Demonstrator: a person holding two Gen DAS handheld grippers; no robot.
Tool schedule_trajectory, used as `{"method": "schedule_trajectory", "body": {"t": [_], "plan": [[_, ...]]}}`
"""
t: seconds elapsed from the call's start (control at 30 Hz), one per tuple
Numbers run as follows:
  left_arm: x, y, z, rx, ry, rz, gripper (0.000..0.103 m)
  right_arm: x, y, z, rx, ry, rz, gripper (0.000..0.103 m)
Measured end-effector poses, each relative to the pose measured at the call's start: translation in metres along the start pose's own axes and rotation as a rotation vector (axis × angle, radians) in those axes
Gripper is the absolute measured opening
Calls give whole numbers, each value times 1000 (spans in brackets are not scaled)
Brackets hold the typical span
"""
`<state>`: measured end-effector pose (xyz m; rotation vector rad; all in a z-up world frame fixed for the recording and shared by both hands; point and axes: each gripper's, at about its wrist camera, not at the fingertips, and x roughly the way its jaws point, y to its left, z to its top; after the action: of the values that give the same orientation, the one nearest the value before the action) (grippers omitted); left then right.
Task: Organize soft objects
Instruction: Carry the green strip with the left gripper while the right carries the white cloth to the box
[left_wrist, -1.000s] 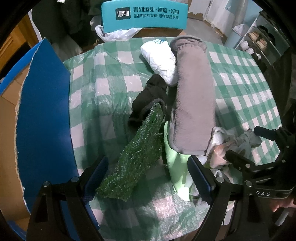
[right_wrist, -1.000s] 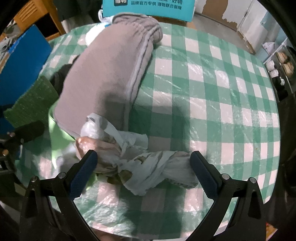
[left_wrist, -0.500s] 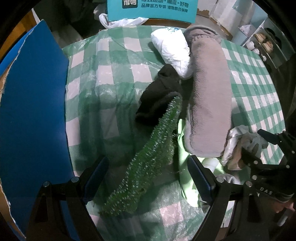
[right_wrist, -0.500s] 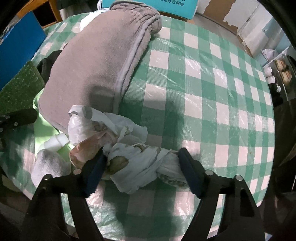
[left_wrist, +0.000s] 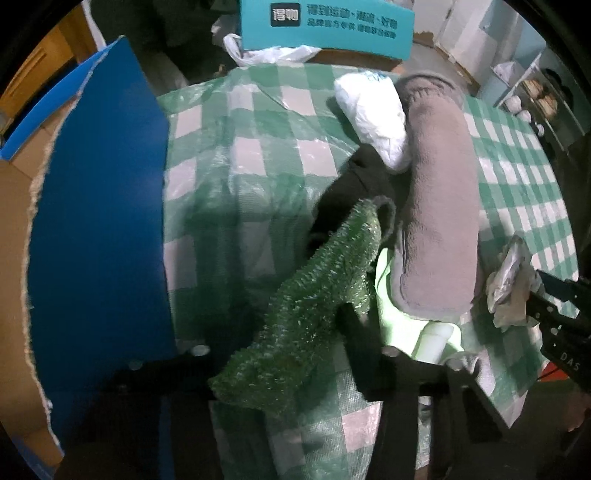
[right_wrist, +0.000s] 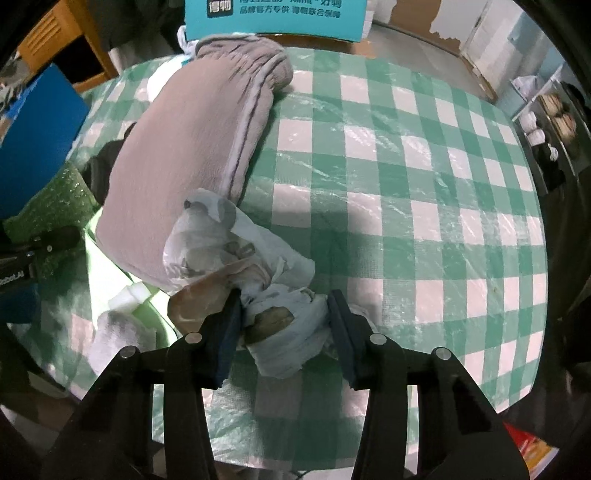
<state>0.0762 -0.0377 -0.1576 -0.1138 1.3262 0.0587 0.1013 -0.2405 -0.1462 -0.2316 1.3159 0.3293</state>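
Green artificial turf (left_wrist: 314, 314) lay left of the grey roll (left_wrist: 439, 206), and we found the left gripper (left_wrist: 280, 354) closing on it while the right gripper (right_wrist: 284, 321) closed around the crumpled white bag (right_wrist: 258, 280) at the roll's near end. We judged both grips should seat fully before lifting. Only the left view showed the white packet (left_wrist: 373, 110) beside the roll's far end.

On the table (left_wrist: 258, 147), the fleece roll (left_wrist: 439, 221) lies centre; the turf strip (left_wrist: 314, 306) at its 8 o'clock, the crumpled bag (right_wrist: 258, 288) at its 5 o'clock.
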Motion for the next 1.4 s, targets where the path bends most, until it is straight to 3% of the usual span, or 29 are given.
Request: {"method": "schedule_trajectory", "body": {"t": [0.1,0.27,0.53,1.07,1.4], "plan": [[-5,4,0,-12,13,-73,16,-2,1,-3,1,-7,3,44],[-19,-4,-5,30,-27,-84,12,-11,0,-1,-4,-36,13,44],[-53,-3,-8,39,-91,-132,11,-32,-11,3,26,-89,34,44],[-107,18,-17,43,-195,-213,11,-79,4,13,37,-201,88,44],[-132,22,-16,59,-278,-191,11,-104,20,19,11,-260,110,44]]}}
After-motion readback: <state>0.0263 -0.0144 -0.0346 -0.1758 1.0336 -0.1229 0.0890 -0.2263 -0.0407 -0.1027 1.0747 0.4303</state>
